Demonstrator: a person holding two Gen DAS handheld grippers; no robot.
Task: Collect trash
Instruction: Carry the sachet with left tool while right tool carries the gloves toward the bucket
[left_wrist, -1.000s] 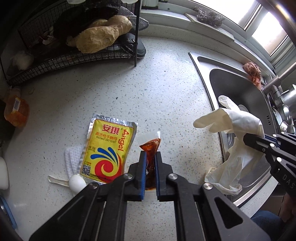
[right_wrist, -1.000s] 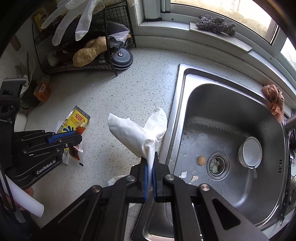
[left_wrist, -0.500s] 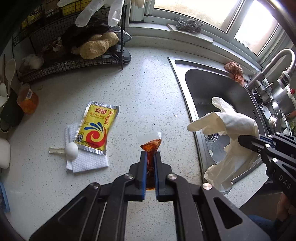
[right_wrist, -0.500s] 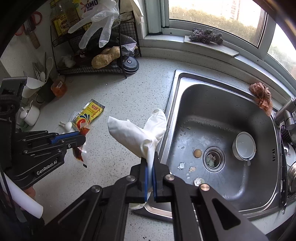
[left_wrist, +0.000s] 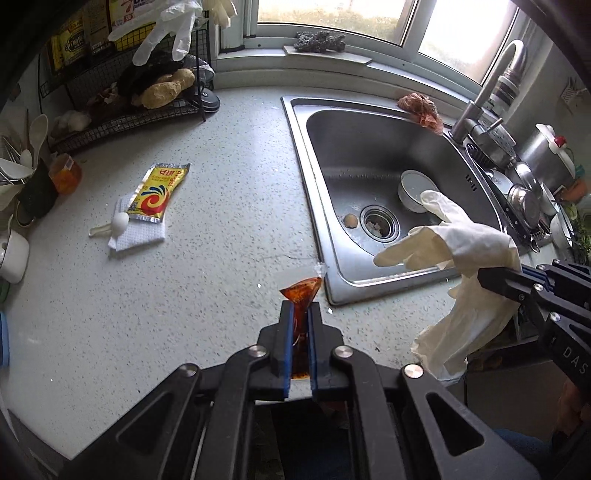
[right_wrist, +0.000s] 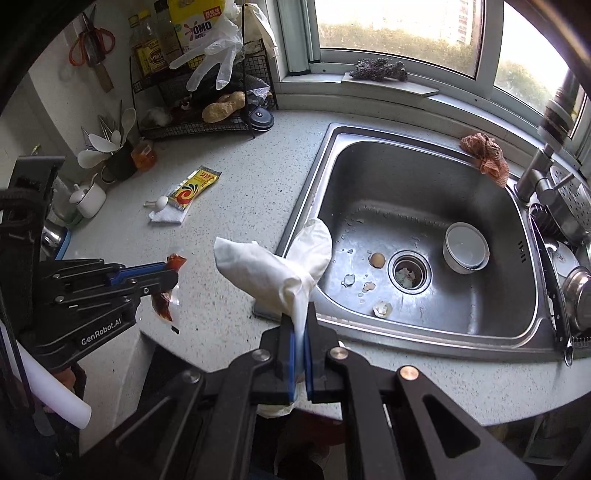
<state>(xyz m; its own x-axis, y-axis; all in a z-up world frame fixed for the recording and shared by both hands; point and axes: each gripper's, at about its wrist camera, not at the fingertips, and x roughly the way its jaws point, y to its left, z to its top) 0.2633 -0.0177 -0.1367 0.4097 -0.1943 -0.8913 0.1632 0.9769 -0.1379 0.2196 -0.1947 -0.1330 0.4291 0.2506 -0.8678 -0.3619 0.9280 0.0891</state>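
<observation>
Gripping a limp sauce sachet (left_wrist: 301, 291), the left claw (left_wrist: 300, 332) pinches its middle. The right claw (right_wrist: 300, 332) clamps a soft, floppy glove (right_wrist: 280, 266) at the cuff; both weigh little, but the sachet may drip.

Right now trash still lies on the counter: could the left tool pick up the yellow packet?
Probably not: the left tool is shut on a sauce sachet, and the packet lies far off.
</observation>
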